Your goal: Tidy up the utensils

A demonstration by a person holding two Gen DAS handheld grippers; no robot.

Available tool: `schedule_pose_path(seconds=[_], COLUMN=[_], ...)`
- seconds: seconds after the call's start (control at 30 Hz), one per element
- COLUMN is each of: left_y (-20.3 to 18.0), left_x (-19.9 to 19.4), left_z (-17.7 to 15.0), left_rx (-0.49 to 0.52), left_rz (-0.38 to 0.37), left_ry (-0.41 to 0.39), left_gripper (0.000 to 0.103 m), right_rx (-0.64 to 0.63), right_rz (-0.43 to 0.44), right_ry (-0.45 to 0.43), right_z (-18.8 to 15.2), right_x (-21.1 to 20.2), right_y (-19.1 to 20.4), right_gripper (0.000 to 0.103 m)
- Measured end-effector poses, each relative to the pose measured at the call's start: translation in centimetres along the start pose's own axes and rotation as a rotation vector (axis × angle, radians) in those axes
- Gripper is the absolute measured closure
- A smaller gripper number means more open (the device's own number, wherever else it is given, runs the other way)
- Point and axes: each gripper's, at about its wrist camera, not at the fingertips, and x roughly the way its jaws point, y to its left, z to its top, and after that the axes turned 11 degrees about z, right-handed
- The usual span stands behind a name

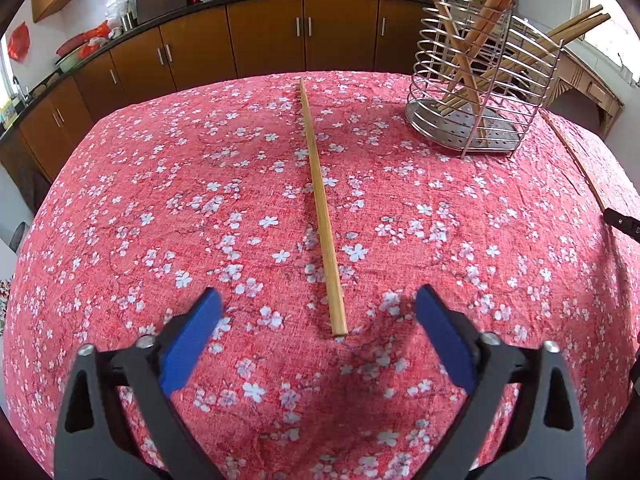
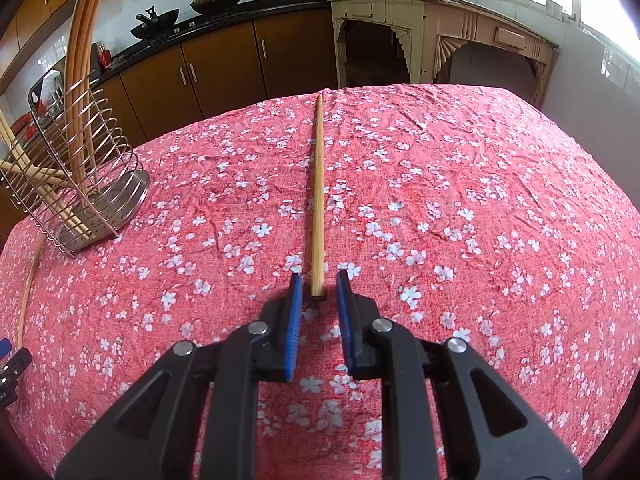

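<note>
Two wooden chopsticks lie on the red floral tablecloth. One chopstick (image 1: 320, 200) runs away from my left gripper (image 1: 319, 294), whose blue pads stand wide apart on either side of its near end without touching it. The other chopstick (image 2: 318, 200) has its near end between the fingertips of my right gripper (image 2: 319, 280). Those jaws are narrow, with a small gap showing on each side of the stick. A wire utensil holder (image 1: 480, 92) (image 2: 80, 184) stands upright between the two, with several chopsticks leaning in it.
The table (image 1: 160, 240) ends at its far edge, with brown kitchen cabinets (image 1: 264, 36) behind. A pale old sideboard (image 2: 440, 32) stands past the table's far right. The right gripper's black tip (image 1: 624, 224) shows at the picture's edge.
</note>
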Motion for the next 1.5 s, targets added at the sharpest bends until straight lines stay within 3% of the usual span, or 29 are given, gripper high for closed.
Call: schedule_pose_path(seconds=[0.27,0.4,0.5,0.53,0.6,0.73,0.83,1.03,1.17,1.5], left_y=[-1.2,-1.5,-1.6,-1.7,-1.5,-0.1,1.3,4.5,6.0,7.6], left_x=[-1.2,-1.6,-2.0,-2.2,-2.3,-2.7,-4.1,-9.6,-12.1,-15.4], left_z=[-0.5,-0.8,-1.2,-1.4,-1.5,-1.5,-1.3,0.3,1.8,4.7], left_rx=[0.02,0.005,0.003,0.008,0.008,-0.02,-0.04,-0.128,-0.178,-0.24], left_rz=[0.0,0.006,0.011,0.007,-0.006,-0.058,-0.063,-0.071,-0.064,-0.03], left_ry=[-0.035,-0.034,-0.04,-0.044,-0.045,-0.041,-0.097,-0.306,-0.405,-0.536], left_gripper=[0.048,0.051,0.072,0.086,0.095,0.096,0.096,0.096,0.096,0.096], right_rx=[-0.003,-0.011,-0.004,-0.001,0.002,-0.022,-0.053,-0.117,-0.154,-0.13], right_rz=[-0.004,-0.017,-0.008,-0.005,0.001,0.01,0.013,0.014,0.02,0.09], right_ry=[0.003,0.004,0.003,0.002,-0.004,-0.075,-0.172,-0.387,-0.5,-0.614], right_z=[0.0,0.0,-0.1,-0.1,-0.2,-0.5,-0.3,1.0,2.5,6.0], right_x=[0.0,0.1,0.0,0.0,-0.1,-2.2,-5.2,-11.8,-15.1,-18.8], right_y=[0.2,0.4,0.3,0.3,0.2,0.4,1.1,2.7,3.6,4.5], right_gripper=[0.084,0.086,0.095,0.095,0.095,0.095,0.096,0.096,0.096,0.096])
